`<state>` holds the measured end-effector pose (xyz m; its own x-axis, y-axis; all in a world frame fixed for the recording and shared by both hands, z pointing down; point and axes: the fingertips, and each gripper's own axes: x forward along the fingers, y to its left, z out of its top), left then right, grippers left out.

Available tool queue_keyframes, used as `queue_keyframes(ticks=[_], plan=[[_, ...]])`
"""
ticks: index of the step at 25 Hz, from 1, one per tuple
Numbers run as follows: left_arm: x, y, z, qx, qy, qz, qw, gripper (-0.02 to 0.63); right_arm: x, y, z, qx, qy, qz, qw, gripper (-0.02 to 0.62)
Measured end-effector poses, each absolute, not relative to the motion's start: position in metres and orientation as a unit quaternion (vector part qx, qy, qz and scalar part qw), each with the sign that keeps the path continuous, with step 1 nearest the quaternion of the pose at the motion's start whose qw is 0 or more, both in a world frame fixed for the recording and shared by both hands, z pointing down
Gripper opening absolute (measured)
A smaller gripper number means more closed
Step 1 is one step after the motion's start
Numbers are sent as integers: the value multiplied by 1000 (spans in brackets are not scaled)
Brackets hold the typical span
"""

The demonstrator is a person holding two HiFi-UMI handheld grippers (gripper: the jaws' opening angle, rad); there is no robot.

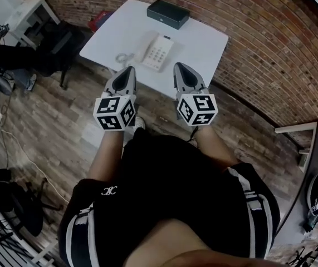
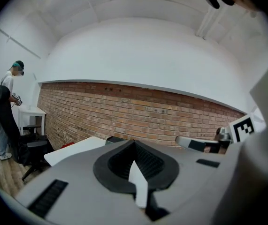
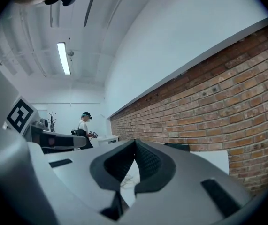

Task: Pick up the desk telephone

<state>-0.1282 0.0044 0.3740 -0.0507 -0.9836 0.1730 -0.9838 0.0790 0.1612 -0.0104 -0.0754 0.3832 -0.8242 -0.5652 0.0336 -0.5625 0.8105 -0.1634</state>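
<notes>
Brick wall [image 1: 270,43] curving round the back, wooden floor [image 1: 53,127] below, and a white table [image 1: 203,43] pushed up against the bricks. On it, the desk telephone [image 1: 156,52] lies near the front edge, handset on the cradle at its left side, coiled cord [image 1: 124,58] looped just beside it; the keypad is too small to read. A black box [image 1: 168,13] sits at the far end, well apart from the phone.

Left gripper [image 1: 130,69] and right gripper [image 1: 180,65] are side by side at the table's near edge, short of the phone and touching nothing. Both sets of jaws are clenched tight, tips meeting with nothing between them. Their marker cubes hide the hands behind them.

From the gripper views the phone itself is blocked by the gripper bodies. Left gripper view shows only a table corner [image 2: 72,149]; right gripper view catches the box [image 3: 177,146]. Far off, a person [image 2: 7,111] stands by another desk, partly cut off
</notes>
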Motion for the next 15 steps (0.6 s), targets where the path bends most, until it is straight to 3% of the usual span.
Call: queue_keyframes(ticks=[15], plan=[[-239,-84,423,708,-674,22,208,0,-104,-159,420,-358,924,-122,-51,-2]])
